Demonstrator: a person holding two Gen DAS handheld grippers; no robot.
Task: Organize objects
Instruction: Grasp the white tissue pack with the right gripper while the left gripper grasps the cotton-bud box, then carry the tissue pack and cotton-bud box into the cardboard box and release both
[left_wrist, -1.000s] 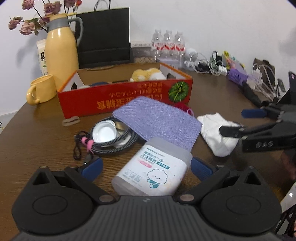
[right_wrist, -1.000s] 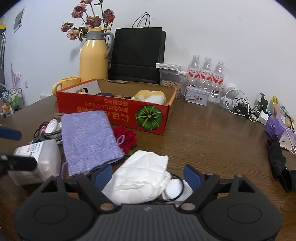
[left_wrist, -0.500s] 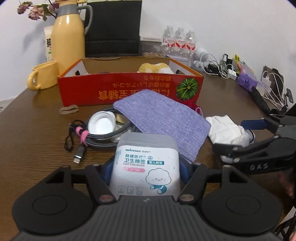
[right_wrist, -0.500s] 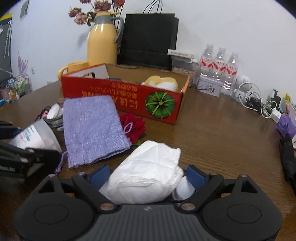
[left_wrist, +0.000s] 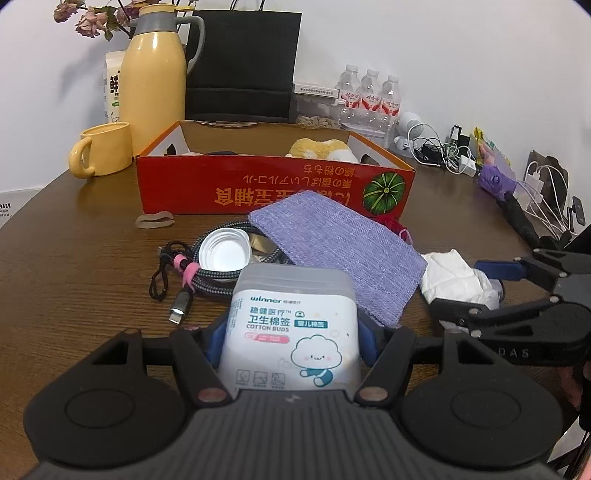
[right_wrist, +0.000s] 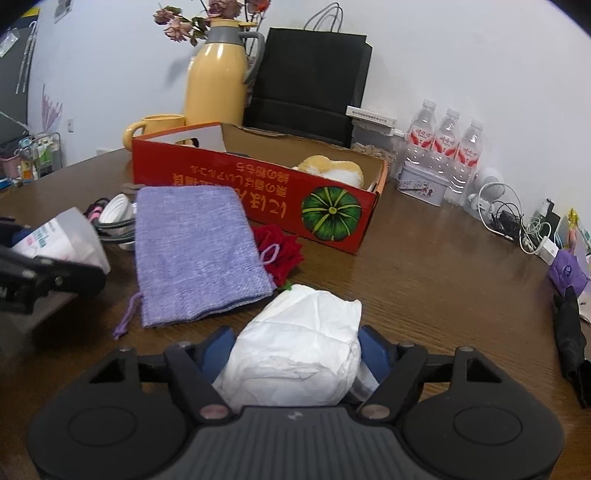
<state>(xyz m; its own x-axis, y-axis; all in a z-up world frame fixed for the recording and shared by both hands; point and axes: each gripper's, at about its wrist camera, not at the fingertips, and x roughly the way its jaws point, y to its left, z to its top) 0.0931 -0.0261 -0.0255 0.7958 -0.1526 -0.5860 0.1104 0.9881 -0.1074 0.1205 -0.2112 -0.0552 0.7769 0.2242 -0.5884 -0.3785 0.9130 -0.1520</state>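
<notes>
My left gripper (left_wrist: 291, 341) is shut on a clear cotton buds box (left_wrist: 291, 325) and holds it above the table. That box also shows in the right wrist view (right_wrist: 64, 240). My right gripper (right_wrist: 295, 350) is shut on a crumpled white bag (right_wrist: 299, 350), which also shows in the left wrist view (left_wrist: 458, 280). A red cardboard box (left_wrist: 273, 184) with a yellow plush toy (left_wrist: 321, 149) inside stands ahead. A purple cloth pouch (left_wrist: 336, 247) lies before it, beside a coiled braided cable (left_wrist: 207, 269) and a white cap (left_wrist: 224, 253). A red fabric rose (right_wrist: 280, 251) lies by the pouch.
A yellow thermos (left_wrist: 153, 74), yellow mug (left_wrist: 103, 149) and black paper bag (left_wrist: 240, 62) stand behind the box. Water bottles (right_wrist: 447, 147), a tin (right_wrist: 423, 184) and tangled chargers (left_wrist: 443, 153) line the back right. A black folded item (right_wrist: 570, 339) lies at the right edge.
My left gripper closed on the cotton buds box, which now stands upright in the jaws and is lifted. My right gripper closed on the white bag and raised it.
</notes>
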